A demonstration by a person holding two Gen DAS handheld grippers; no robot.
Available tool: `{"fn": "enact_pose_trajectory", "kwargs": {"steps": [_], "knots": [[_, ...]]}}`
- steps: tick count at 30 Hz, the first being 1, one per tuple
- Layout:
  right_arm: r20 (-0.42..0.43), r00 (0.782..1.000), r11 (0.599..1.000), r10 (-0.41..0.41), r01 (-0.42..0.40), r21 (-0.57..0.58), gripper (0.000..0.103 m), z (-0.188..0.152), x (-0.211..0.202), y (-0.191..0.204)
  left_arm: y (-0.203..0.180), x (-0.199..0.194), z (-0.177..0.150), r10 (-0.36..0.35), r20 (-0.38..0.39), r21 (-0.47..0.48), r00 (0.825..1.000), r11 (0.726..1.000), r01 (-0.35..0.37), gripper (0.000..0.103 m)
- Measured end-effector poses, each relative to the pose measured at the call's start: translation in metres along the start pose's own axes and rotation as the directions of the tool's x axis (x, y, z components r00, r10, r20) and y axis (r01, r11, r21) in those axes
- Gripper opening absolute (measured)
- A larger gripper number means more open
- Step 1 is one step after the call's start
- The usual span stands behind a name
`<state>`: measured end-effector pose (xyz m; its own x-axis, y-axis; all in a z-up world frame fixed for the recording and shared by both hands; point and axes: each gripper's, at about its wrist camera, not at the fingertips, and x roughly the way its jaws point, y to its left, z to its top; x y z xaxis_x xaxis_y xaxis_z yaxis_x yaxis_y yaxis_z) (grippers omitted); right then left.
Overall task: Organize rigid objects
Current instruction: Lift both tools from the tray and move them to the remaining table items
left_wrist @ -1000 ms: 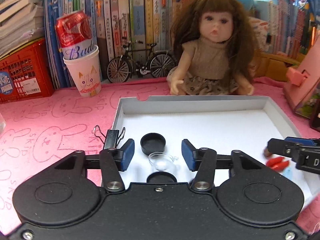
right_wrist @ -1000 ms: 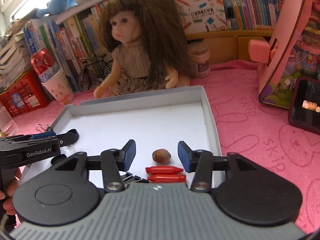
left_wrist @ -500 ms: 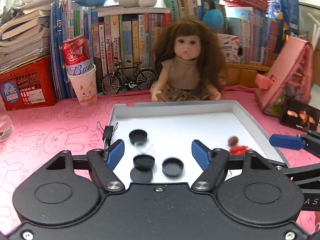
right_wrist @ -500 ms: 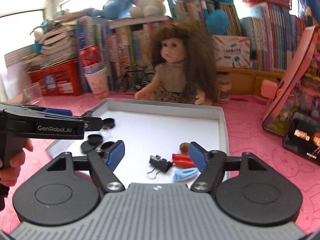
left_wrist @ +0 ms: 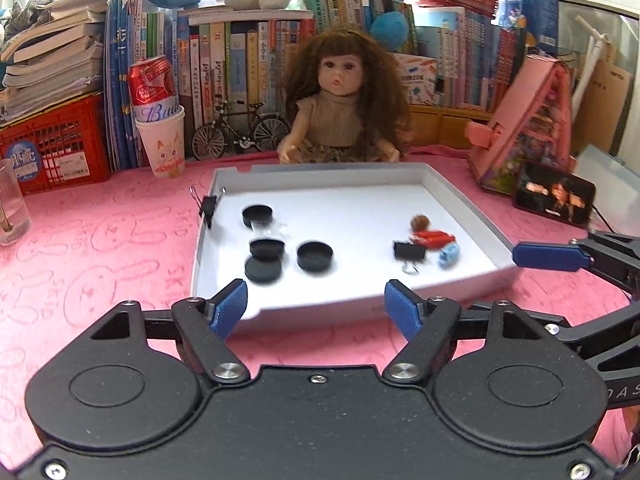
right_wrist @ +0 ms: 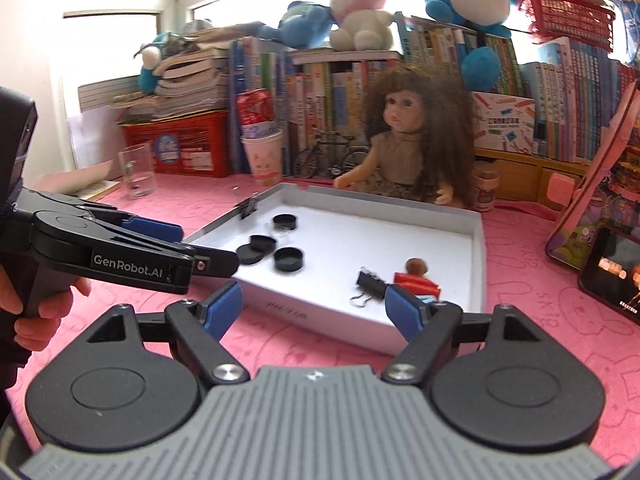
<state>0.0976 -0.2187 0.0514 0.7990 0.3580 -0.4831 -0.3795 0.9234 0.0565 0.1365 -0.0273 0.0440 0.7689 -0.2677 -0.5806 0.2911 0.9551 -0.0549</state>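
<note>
A white tray [left_wrist: 472, 216] lies on the pink cloth. Several black caps [left_wrist: 315, 256] lie at its left. At its right lie a black binder clip [left_wrist: 409, 251], red pieces [left_wrist: 434, 238], a brown nut [left_wrist: 420, 223] and a light-blue piece [left_wrist: 448, 256]. Another binder clip [left_wrist: 208, 206] grips the left rim. My left gripper [left_wrist: 316, 308] hangs open and empty before the tray's near edge. My right gripper [right_wrist: 314, 308] is also short of the tray [right_wrist: 328, 316], its jaws opening with nothing between them. The left gripper's fingers [right_wrist: 132, 258] show at left in the right wrist view.
A doll [left_wrist: 344, 120] sits behind the tray, beside a miniature bicycle [left_wrist: 240, 132]. A paper cup holding a red can [left_wrist: 162, 148], a red crate [left_wrist: 52, 152] and a glass [left_wrist: 12, 204] stand at left. A pink toy house [left_wrist: 528, 128] and a phone [left_wrist: 554, 200] are at right.
Both grippers have drawn back and slightly up from over the tray to its near side, and both have opened wider. The right gripper's view has rolled level. The objects stay in the tray.
</note>
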Motion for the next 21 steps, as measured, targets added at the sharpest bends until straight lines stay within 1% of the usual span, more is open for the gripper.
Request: {"fn": "enact_pose_trajectory", "kwargs": {"steps": [6,10,15,19,21], "knots": [[-0.001,0.999,0.999,0.033,-0.033,0.028,0.088,-0.012,-0.014,0.005,-0.005,-0.017,-0.023,-0.019,0.0,0.018,1.0,1.0,0.019,0.074],[-0.007,1.0,0.999,0.027,-0.027,0.04,0.088,-0.023,-0.021,0.006,-0.008,-0.03,-0.042,-0.033,-0.011,0.041,0.999,0.999,0.033,0.074],[-0.024,1.0,1.0,0.011,-0.011,0.025,0.088,-0.038,-0.031,0.009,-0.011,-0.048,-0.063,-0.06,-0.022,0.062,0.998,0.996,0.061,0.074],[-0.05,0.999,1.0,0.004,-0.003,0.01,0.089,-0.049,-0.042,0.013,-0.011,-0.065,-0.075,-0.109,-0.026,0.086,0.994,0.99,0.111,0.074],[-0.069,0.997,0.999,0.019,-0.021,-0.024,0.089,-0.055,-0.049,0.019,-0.01,-0.073,-0.081,-0.152,-0.038,0.09,0.988,0.984,0.155,0.072]]}}
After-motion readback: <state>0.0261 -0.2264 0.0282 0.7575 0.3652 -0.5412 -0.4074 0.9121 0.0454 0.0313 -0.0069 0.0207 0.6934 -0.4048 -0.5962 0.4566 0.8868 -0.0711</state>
